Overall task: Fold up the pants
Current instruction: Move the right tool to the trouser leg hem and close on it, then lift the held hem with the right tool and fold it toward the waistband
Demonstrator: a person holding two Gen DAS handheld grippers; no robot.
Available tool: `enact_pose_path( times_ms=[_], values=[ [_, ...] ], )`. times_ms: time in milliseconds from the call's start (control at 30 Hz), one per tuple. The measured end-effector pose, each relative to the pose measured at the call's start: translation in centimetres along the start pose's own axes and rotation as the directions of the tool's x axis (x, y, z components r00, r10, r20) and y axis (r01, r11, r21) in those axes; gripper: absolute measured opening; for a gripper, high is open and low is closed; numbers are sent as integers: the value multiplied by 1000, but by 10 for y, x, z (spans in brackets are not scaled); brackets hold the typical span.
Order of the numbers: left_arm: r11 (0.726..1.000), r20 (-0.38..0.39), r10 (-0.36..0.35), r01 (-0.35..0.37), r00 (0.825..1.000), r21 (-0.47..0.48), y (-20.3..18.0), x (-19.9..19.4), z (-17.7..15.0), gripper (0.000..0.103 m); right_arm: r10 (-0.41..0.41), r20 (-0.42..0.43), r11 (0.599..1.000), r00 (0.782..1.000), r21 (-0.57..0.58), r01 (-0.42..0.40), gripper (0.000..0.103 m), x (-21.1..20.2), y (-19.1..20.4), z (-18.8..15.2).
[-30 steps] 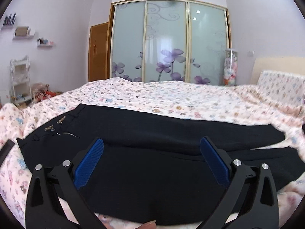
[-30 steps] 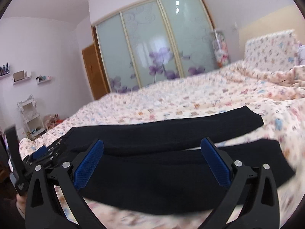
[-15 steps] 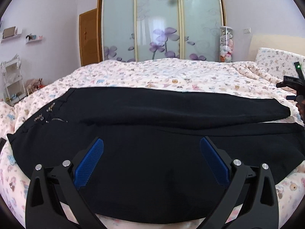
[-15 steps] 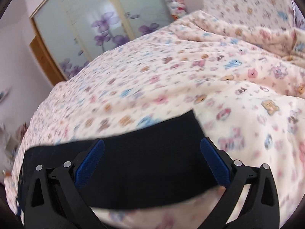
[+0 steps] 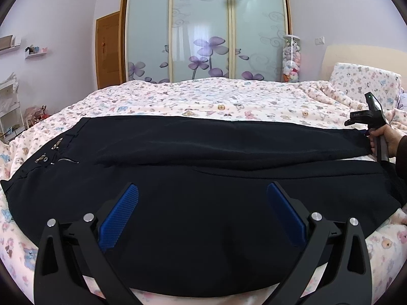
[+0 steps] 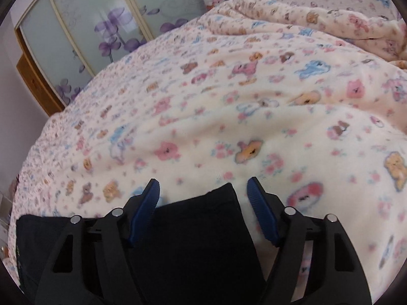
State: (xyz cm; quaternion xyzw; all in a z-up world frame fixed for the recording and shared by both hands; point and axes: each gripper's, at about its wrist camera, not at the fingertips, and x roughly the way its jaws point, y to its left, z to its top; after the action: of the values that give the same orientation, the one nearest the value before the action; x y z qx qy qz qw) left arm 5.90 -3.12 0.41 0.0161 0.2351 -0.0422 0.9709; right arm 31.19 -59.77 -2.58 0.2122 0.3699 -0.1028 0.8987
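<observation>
Black pants [image 5: 216,178] lie flat across the bed, waistband with zipper at the left, legs running right. My left gripper [image 5: 202,213] is open and hovers over the near leg, holding nothing. My right gripper [image 6: 202,203] is partly open, its blue pads either side of the far leg's hem end [image 6: 203,226], not closed on it. In the left wrist view the right gripper's body and the hand holding it [image 5: 376,132] sit at the far leg's cuff.
The bed [image 6: 229,101] has a cream blanket with bear prints. A pillow [image 5: 363,81] lies at the right. A sliding wardrobe [image 5: 203,30] and a wooden door [image 5: 108,50] stand behind the bed. Shelves stand at the left wall.
My right gripper has moved right to the far leg's cuff, tilted down and narrowed its jaws. My left gripper has risen a little and now looks over the whole pants.
</observation>
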Motion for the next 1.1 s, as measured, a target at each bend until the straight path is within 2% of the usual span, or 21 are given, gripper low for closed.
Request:
enact_pose_path(
  times_ms=[67, 167, 200, 233, 400, 667, 833, 967, 1033, 1100],
  values=[
    [1000, -4, 5, -5, 1000, -2, 0, 1, 0, 101, -2, -14, 1000, 1000, -9, 2, 61, 4, -1, -4],
    [1000, 7, 14, -14, 1000, -14, 3, -1, 0, 101, -17, -5, 1000, 1000, -9, 17, 36, 2, -4, -7],
    [1000, 9, 15, -15, 1000, -17, 3, -1, 0, 101, -24, -3, 1000, 1000, -10, 24, 24, 0, -5, -8],
    [1000, 11, 14, -14, 1000, -17, 3, -1, 0, 101, -23, 0, 1000, 1000, -11, 23, 18, -4, -7, -8],
    [1000, 8, 10, -10, 1000, -15, 3, 0, -1, 101, 25, 41, 996, 999, -82, -21, 13, -31, 4, -10],
    [998, 5, -50, 50, 999, -36, 7, 2, 0, 101, 166, 143, 975, 976, -175, -140, 12, -119, 23, -32],
    [996, -11, -68, 67, 998, -62, 11, 5, 0, 101, 265, 180, 951, 947, -212, -226, 11, -181, 23, -76],
    [991, -25, -69, 66, 997, -118, 21, 8, 0, 101, 334, 182, 935, 925, -191, -300, 11, -224, 15, -131],
    [985, -20, -74, 70, 997, -155, 28, 7, 0, 101, 347, 173, 935, 922, -147, -324, 11, -238, 6, -164],
    [977, -1, -82, 80, 997, -195, 35, 3, 1, 101, 326, 155, 945, 932, -91, -316, 11, -238, -6, -186]
  ],
)
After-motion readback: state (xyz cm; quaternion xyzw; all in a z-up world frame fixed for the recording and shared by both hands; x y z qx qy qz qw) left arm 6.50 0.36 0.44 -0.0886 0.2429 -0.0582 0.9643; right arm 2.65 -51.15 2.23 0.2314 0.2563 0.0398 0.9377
